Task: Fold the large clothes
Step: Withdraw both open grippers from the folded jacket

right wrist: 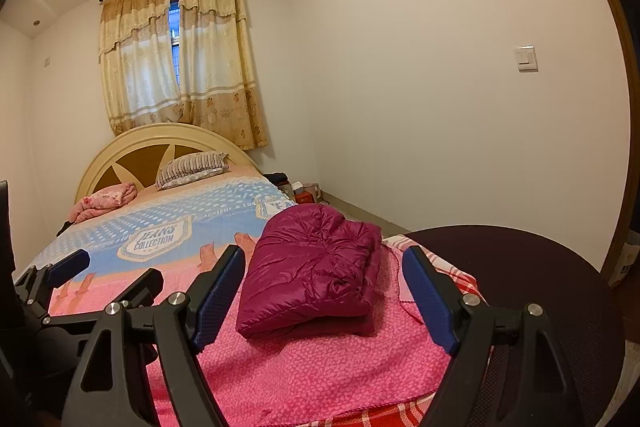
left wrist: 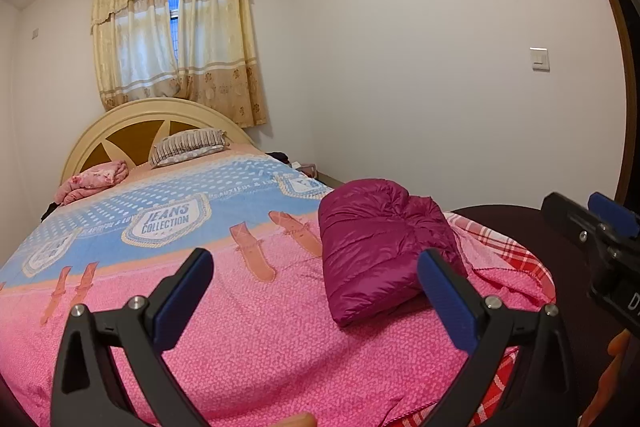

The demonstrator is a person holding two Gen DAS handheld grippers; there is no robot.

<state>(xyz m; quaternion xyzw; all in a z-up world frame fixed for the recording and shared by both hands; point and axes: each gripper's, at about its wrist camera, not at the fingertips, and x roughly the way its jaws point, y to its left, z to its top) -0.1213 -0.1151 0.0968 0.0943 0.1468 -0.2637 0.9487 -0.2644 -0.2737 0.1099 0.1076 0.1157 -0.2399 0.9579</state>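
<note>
A magenta puffer jacket [left wrist: 380, 247] lies folded into a compact bundle on the pink end of the bed cover [left wrist: 248, 339], near the bed's right edge. My left gripper [left wrist: 316, 287] hovers open just short of it, with the bundle ahead and slightly to the right of its blue pads [left wrist: 184, 291]. In the right wrist view the jacket [right wrist: 316, 275] lies straight ahead of my right gripper [right wrist: 324, 291], whose jaws stand wide and hold nothing. Each gripper shows in the other's view, the right gripper [left wrist: 592, 215] at the right edge and the left gripper [right wrist: 108, 275] at the left.
A striped pillow [left wrist: 188, 147] and a folded pink blanket [left wrist: 96, 179] lie by the cream headboard [left wrist: 120, 123]. A red plaid cloth [left wrist: 508, 247] shows under the cover's right corner. A dark round mesh seat [right wrist: 520, 267] stands beside the bed. Boxes [right wrist: 304, 193] sit on the floor by the wall.
</note>
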